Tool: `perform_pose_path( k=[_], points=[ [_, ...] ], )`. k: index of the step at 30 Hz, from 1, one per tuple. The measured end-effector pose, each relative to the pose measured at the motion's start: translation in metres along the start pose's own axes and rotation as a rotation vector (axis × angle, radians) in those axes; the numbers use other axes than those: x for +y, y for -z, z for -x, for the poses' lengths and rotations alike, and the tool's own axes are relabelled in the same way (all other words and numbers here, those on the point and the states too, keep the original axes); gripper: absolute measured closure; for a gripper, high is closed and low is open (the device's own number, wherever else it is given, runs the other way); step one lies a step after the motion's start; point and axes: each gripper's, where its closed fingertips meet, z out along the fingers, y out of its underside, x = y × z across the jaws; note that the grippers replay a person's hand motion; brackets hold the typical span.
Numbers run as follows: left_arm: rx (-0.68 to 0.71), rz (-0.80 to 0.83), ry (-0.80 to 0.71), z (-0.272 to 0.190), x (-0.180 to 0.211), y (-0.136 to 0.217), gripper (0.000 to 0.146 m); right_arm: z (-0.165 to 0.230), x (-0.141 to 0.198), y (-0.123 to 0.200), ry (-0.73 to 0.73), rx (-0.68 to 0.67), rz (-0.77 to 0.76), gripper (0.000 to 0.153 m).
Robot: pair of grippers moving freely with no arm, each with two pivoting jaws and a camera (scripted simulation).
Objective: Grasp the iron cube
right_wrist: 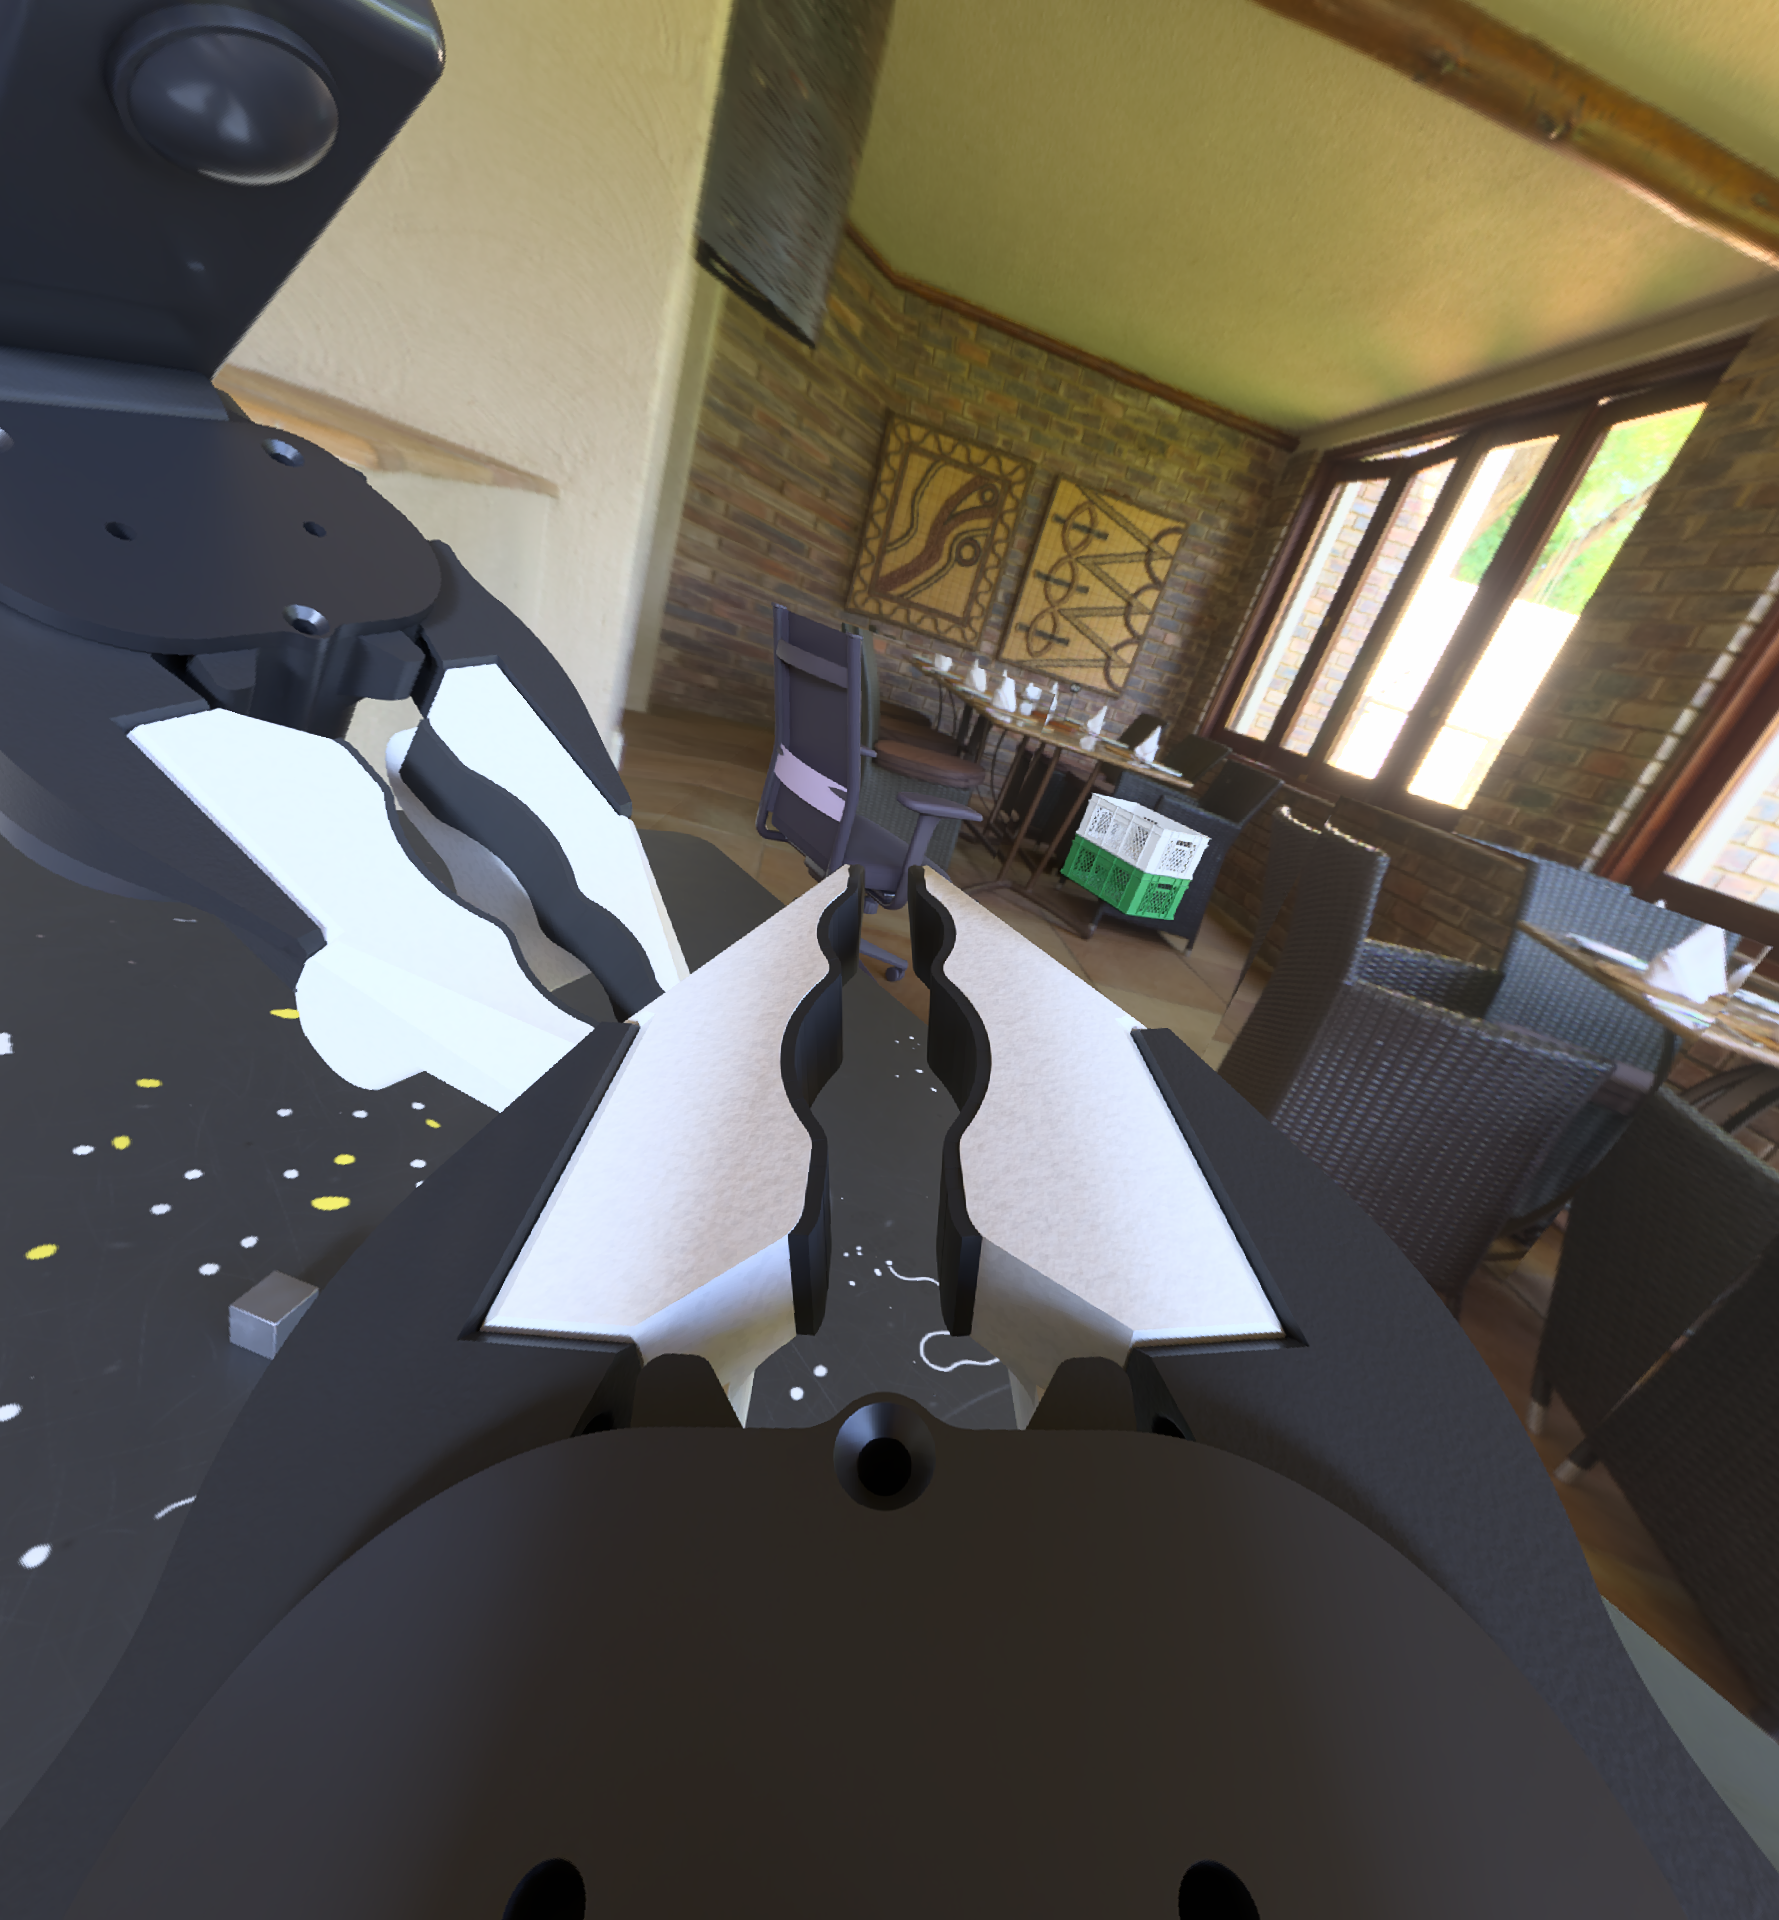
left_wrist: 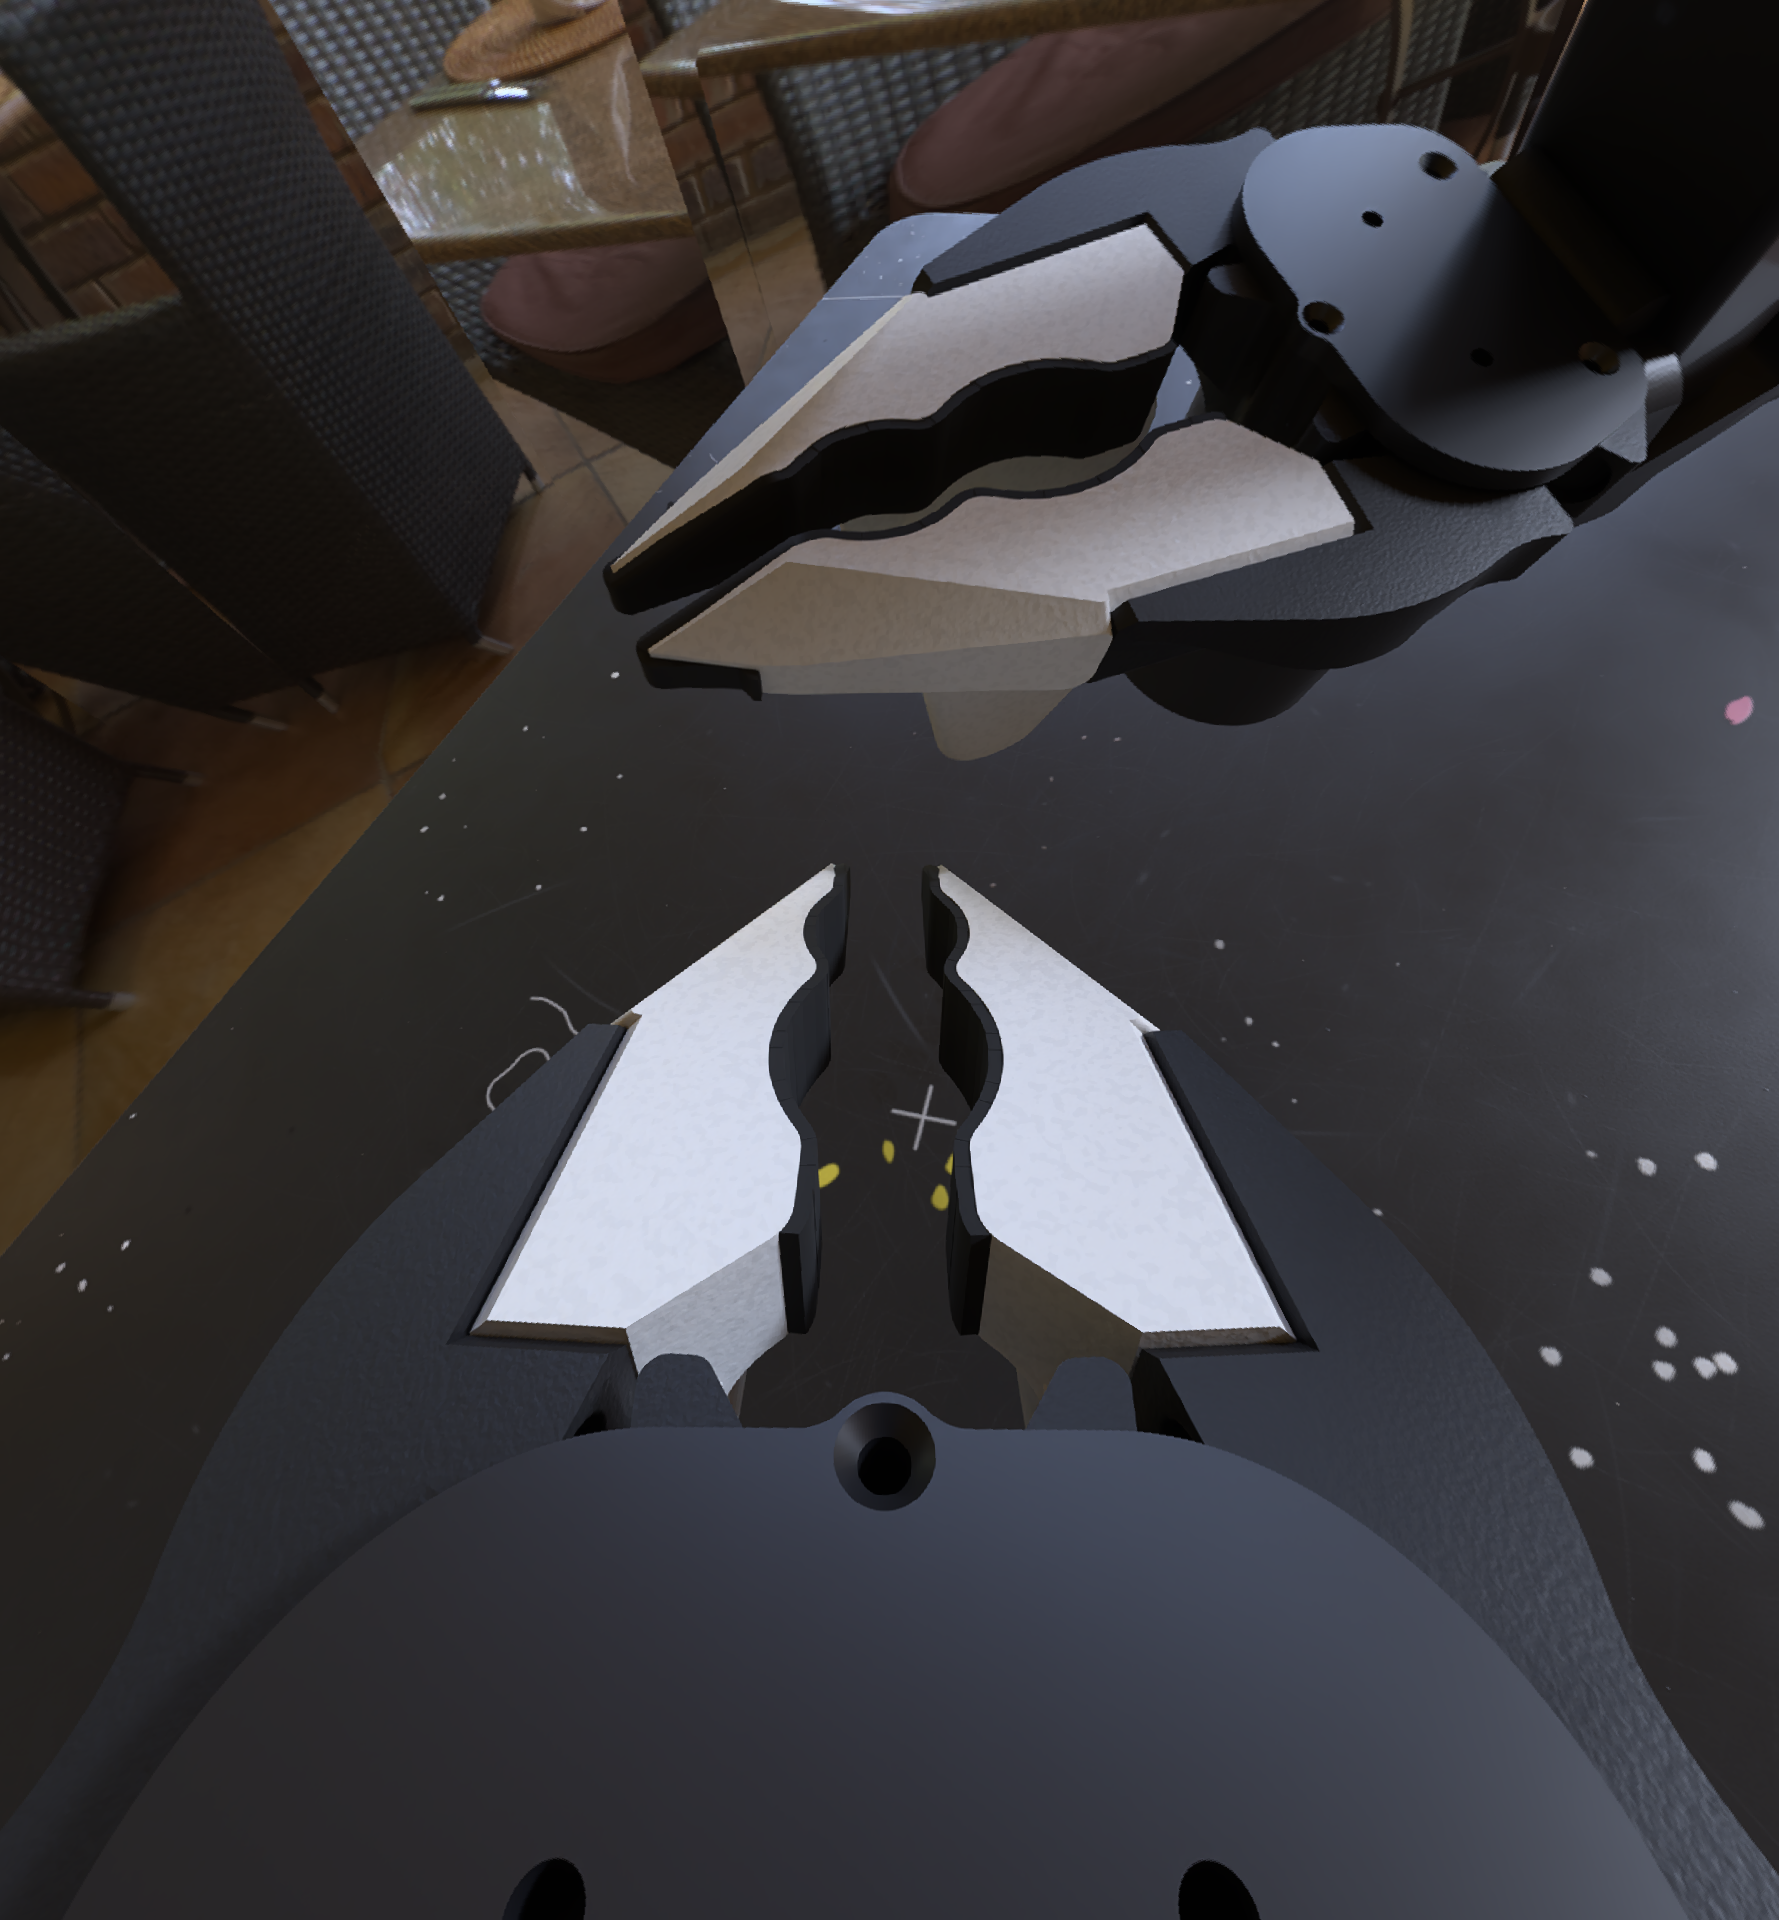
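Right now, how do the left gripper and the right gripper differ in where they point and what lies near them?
The left gripper points down over the black table; the right gripper points past the table edge toward the room. The iron cube lies beside the right gripper's body, low left in the right wrist view, and does not show in the left wrist view. Both are open, with nothing between the fingers.

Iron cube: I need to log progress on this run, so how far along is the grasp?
Done: nothing yet. The iron cube sits free on the black table, left of and beside the right hand-held gripper, outside its fingers. In hand: both jaws stand slightly apart with nothing between them; the left hand-held gripper points at bare tabletop. Left: line up on the cube, straddle it, close.
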Motion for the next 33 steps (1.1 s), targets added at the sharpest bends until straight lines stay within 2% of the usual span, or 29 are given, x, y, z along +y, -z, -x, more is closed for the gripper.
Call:
perform_pose_path(
  k=[7, 8, 10, 11, 13, 16, 21, 25, 29, 33],
  points=[
    [0.045, 0.013, -0.021, -0.006, 0.002, 0.002, 0.132, 0.000, 0.001, 0.002, -0.005, -0.010, 0.016, 0.144],
    [0.040, 0.021, -0.032, -0.004, 0.004, 0.006, 0.130, -0.001, 0.001, 0.002, -0.006, -0.012, 0.013, 0.144],
    [-0.018, 0.067, -0.043, 0.009, 0.012, 0.019, 0.116, -0.005, 0.000, 0.004, -0.008, -0.005, 0.018, 0.144],
    [-0.046, 0.122, -0.048, 0.016, 0.021, 0.028, 0.108, -0.007, 0.000, 0.005, -0.011, -0.004, 0.017, 0.144],
    [-0.059, 0.279, -0.039, 0.027, 0.051, 0.047, 0.106, -0.012, -0.001, 0.007, -0.024, -0.004, 0.018, 0.144],
    [0.037, 0.558, 0.054, 0.027, 0.110, 0.066, 0.105, -0.020, 0.001, 0.009, -0.033, 0.002, 0.029, 0.145],
    [0.149, 0.887, 0.199, 0.025, 0.175, 0.056, 0.106, -0.032, 0.000, 0.014, -0.026, 0.029, 0.043, 0.145],
    [0.183, 1.179, 0.263, 0.021, 0.224, 0.050, 0.103, -0.040, -0.007, 0.021, -0.027, 0.049, 0.026, 0.145],
    [0.224, 1.329, 0.301, 0.016, 0.250, 0.052, 0.100, -0.045, -0.013, 0.026, -0.031, 0.055, 0.008, 0.145],
    [0.251, 1.404, 0.321, 0.013, 0.262, 0.059, 0.095, -0.045, -0.019, 0.029, -0.027, 0.051, -0.002, 0.145]
  ],
)
